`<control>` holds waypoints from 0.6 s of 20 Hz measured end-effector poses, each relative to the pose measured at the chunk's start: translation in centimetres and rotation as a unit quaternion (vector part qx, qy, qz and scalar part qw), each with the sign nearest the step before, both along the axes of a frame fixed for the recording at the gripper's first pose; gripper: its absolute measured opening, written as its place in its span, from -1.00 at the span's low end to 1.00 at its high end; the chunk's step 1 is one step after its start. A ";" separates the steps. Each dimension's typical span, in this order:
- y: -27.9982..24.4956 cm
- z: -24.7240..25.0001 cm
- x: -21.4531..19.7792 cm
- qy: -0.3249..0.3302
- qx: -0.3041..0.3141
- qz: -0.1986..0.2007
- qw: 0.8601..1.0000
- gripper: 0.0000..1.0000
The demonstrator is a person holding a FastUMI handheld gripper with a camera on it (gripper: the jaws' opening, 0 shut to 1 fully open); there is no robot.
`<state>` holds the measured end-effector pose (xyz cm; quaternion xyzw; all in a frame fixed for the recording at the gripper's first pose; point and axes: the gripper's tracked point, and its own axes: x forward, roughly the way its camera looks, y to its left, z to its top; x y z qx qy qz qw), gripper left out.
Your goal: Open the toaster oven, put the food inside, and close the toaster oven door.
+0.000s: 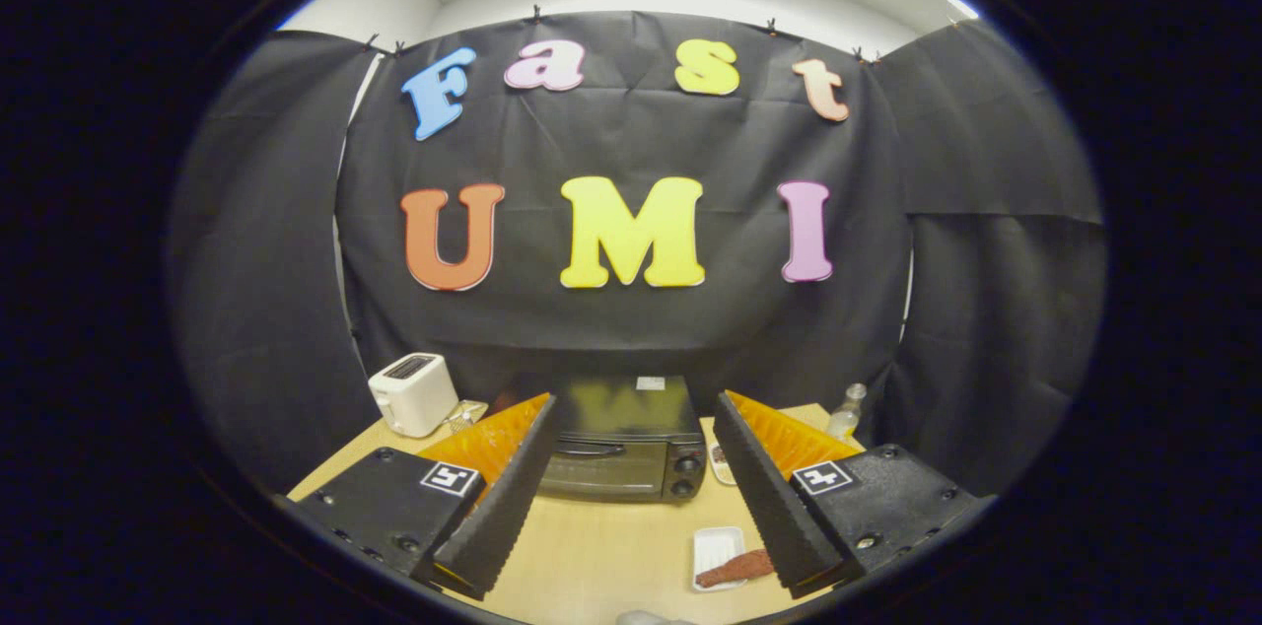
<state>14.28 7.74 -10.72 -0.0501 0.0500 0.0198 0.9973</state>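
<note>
Holding our gripper (pixel 631 487) spread and empty, we face the closed toaster oven (pixel 621 452) beyond its fingers, ready to reach its door handle (pixel 590 449).

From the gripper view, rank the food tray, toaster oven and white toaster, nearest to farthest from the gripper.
The gripper is open.
1. Food tray, between the fingers, by the right one.
2. Toaster oven, door shut, straight ahead.
3. White toaster, back left.

We see a black oven (pixel 625 448) at twelve o'clock, a white toaster (pixel 412 393) at ten, reddish-brown food (pixel 735 568) on a white tray (pixel 717 546), black ridged fingers (pixel 498 497) backed orange, spread apart
</note>
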 end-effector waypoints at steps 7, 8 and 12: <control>3.7 -8.3 10.7 0.054 0.002 0.015 0.998 1.00; 4.0 -9.5 12.1 0.067 0.010 0.011 0.998 1.00; 5.1 -14.2 16.9 0.106 0.001 0.006 0.994 1.00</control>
